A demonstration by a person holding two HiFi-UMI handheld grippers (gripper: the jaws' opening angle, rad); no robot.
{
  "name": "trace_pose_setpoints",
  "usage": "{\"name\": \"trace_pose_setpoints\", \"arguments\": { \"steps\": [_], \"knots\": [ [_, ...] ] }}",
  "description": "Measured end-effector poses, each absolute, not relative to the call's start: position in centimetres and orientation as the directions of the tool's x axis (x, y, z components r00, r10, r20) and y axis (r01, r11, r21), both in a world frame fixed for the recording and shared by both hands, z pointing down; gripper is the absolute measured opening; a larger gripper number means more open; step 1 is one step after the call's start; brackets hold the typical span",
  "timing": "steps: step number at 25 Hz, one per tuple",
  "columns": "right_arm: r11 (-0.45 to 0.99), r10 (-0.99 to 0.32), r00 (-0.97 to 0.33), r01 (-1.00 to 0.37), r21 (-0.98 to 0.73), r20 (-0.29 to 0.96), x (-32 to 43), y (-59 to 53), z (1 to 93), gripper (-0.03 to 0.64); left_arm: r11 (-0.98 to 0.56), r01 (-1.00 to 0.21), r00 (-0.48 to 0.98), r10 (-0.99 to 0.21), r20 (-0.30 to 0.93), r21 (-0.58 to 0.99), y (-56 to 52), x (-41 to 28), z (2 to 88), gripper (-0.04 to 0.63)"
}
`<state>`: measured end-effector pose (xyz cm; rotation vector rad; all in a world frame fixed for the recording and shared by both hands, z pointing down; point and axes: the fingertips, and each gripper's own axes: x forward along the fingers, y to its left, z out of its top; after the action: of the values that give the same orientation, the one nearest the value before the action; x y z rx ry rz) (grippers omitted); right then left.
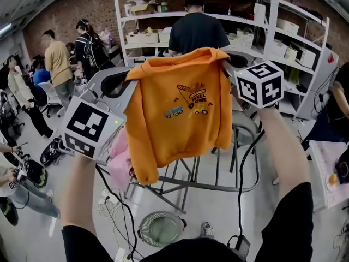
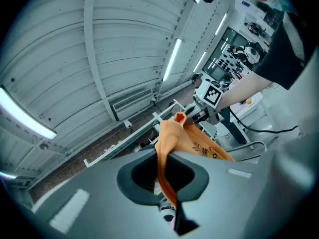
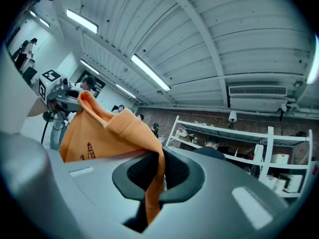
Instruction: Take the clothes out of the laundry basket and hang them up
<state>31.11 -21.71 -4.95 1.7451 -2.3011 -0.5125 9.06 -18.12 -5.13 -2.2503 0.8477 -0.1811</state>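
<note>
L gripper (image 1: 130, 78) is clamped tight on one shoulder of the orange top (image 1: 180, 113). R gripper (image 1: 228, 64) is clamped tight on the other shoulder. The top hangs spread out between them, up in the air, truck pic facing the camera. Under it: a pink cloth (image 1: 119, 160) & a gray metal rack (image 1: 218, 185). Far back: a white shelf (image 1: 143, 18) w/ boxes & a person in a dark shirt (image 1: 197, 30).

Brick wall (image 1: 65, 15), white shelving (image 1: 262, 26), pale floor (image 1: 49, 239).
</note>
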Motion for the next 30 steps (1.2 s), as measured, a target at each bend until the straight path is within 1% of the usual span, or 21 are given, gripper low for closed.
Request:
{"name": "trace_pose_setpoints", "arguments": {
  "steps": [5,13,18,23,30],
  "knots": [
    [0.337,-0.927,-0.373,-0.862,0.38,-0.024,31.0,-28.8,-5.0,0.015,-0.483,-0.561,0.723,-0.681,-0.115,-0.672,-20.6,10.2,-5.6,0.011],
    [0.504,-0.836,-0.548,-0.79,0.349,-0.034,28.9,-35.3,-2.0,0.015,-0.35,-0.632,0.567,-0.817,-0.105,-0.691,-22.0,11.1,-2.9,0.011],
    [0.559,-0.785,-0.617,-0.745,0.364,-0.055,27.9,-37.5,-0.5,0.015,-0.306,-0.656,0.513,-0.851,-0.11,-0.69,-21.9,12.4,-1.5,0.011],
    [0.616,-0.726,-0.682,-0.704,0.355,-0.093,24.9,-38.5,-0.1,0.015,-0.292,-0.693,0.47,-0.876,-0.107,-0.659,-20.1,13.0,-0.9,0.011],
    [0.675,-0.672,-0.732,-0.667,0.316,-0.113,22.5,-40.2,0.7,0.015,-0.254,-0.746,0.385,-0.919,-0.088,-0.615,-20.5,12.7,1.1,0.011]
  ]
}}
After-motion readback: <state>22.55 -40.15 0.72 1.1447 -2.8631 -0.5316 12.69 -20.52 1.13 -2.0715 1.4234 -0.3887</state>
